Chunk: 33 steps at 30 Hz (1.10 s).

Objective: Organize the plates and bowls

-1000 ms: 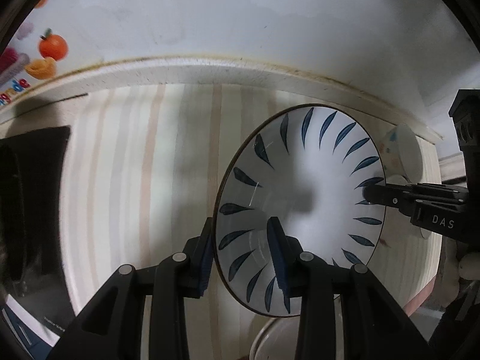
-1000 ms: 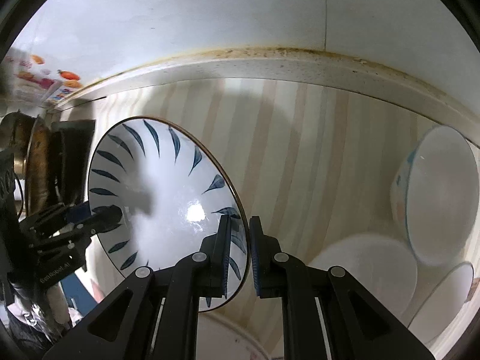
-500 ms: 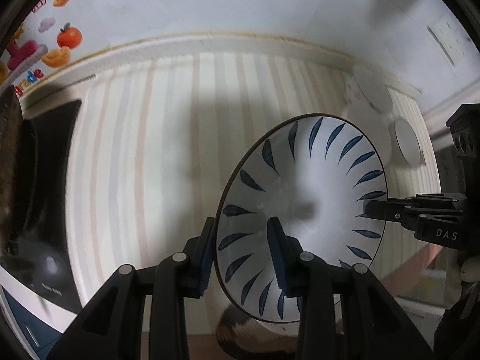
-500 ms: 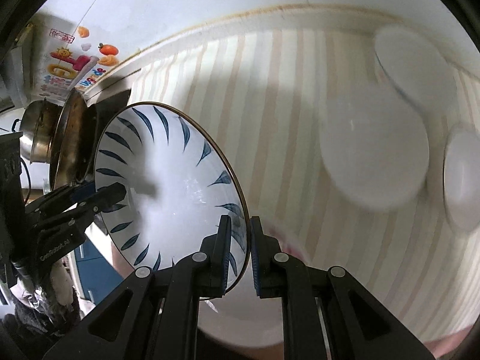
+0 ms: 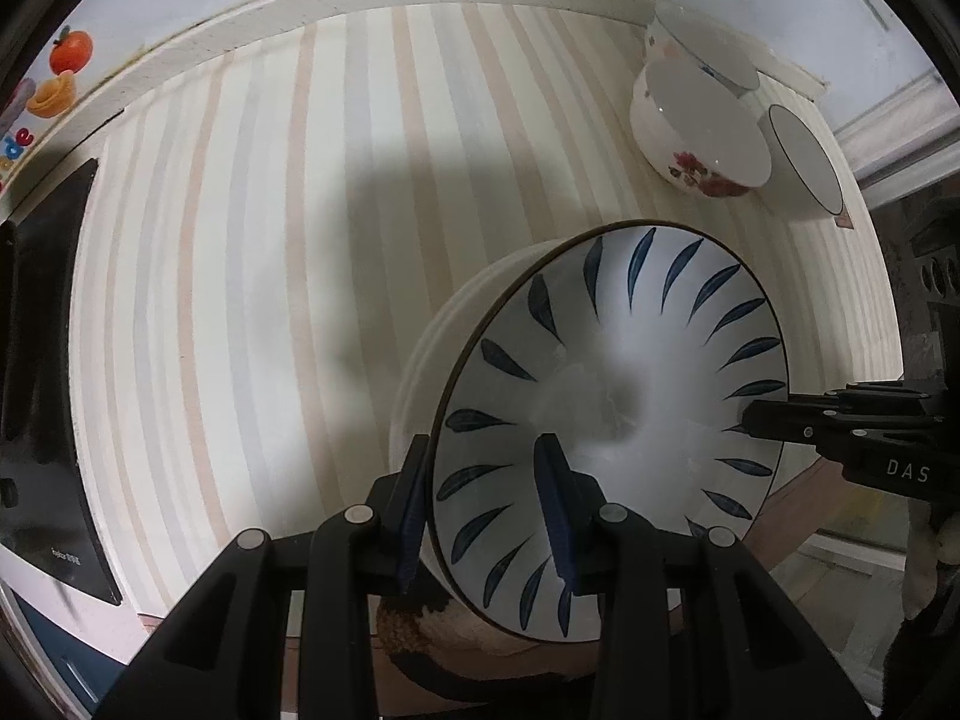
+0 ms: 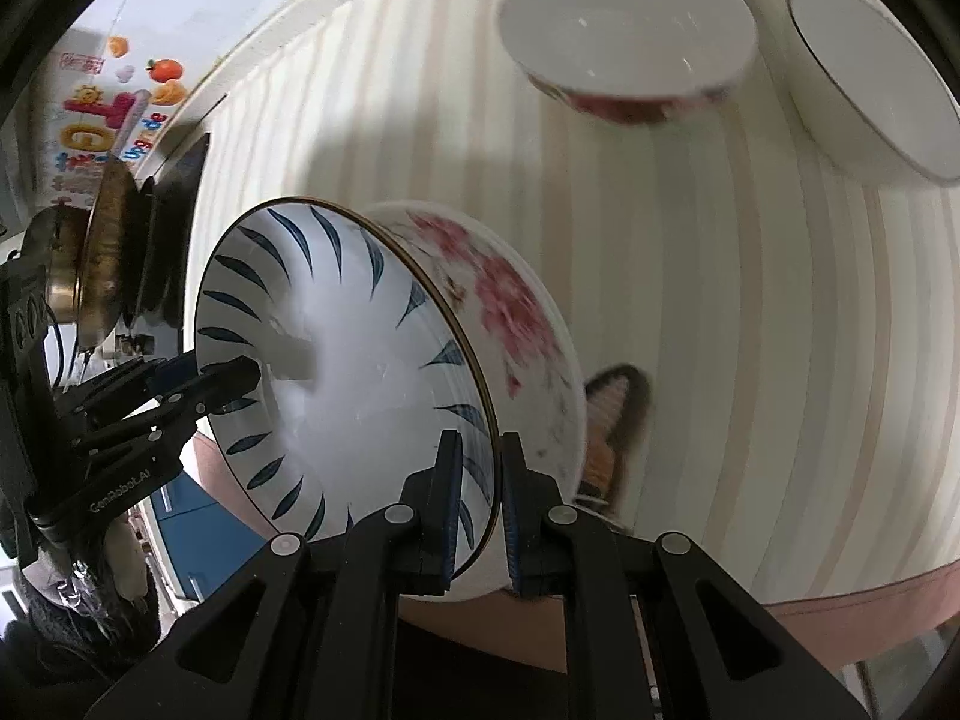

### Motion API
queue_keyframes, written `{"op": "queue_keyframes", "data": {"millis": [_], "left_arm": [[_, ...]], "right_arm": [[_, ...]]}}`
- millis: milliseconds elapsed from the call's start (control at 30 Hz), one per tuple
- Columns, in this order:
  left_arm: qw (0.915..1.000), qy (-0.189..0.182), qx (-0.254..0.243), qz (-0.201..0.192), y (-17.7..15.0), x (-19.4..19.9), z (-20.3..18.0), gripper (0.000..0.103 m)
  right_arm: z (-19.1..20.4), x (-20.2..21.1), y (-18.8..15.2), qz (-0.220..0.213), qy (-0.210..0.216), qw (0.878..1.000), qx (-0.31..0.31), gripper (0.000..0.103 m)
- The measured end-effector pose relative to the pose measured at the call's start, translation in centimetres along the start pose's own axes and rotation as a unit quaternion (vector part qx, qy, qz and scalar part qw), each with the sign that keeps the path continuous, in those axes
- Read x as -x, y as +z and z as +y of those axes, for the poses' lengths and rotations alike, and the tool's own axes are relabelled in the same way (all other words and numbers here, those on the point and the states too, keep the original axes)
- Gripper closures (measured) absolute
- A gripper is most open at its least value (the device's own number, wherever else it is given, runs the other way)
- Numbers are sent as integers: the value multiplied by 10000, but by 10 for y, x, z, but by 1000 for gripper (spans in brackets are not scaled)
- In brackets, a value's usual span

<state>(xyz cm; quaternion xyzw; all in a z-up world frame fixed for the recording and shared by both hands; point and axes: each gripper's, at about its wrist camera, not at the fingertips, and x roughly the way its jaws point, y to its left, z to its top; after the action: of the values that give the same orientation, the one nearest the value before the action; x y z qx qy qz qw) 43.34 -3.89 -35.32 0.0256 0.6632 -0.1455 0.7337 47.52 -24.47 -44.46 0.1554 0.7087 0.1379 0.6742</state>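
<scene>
Plate (image 5: 606,420) gripped at opposite rims by left gripper (image 5: 486,516) and right gripper (image 6: 477,504), above flowered dish (image 6: 510,324); three bowls (image 5: 699,126) unsorted on table (image 5: 270,240).

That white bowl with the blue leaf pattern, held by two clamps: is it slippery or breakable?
Probably both. The blue-leaf white bowl looks like glazed, shiny ceramic, so likely slick and brittle. The left tool and right tool pinch only its thin rim, so it might slip.

Both grippers (image 5: 486,510) clamp leaf-patterned plate (image 5: 612,438).
</scene>
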Motion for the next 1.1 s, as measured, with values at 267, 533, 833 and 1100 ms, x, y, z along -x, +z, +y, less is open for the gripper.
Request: {"op": "queue_keyframes", "data": {"millis": [267, 533, 833, 1100], "left_arm": [[9999, 100, -65, 42, 7, -12, -11, 72], [9997, 231, -59, 114, 3, -22, -12, 72], [9994, 233, 175, 202, 1, -42, -17, 71], [9986, 189, 471, 140, -3, -46, -18, 71]], "right_arm": [[-19, -7, -2, 43, 5, 9999, -111, 89], [-14, -15, 2, 114, 17, 9999, -100, 89], [-4, -22, 6, 178, -6, 9998, -11, 89], [-2, -21, 10, 150, -1, 9999, -6, 86]]}}
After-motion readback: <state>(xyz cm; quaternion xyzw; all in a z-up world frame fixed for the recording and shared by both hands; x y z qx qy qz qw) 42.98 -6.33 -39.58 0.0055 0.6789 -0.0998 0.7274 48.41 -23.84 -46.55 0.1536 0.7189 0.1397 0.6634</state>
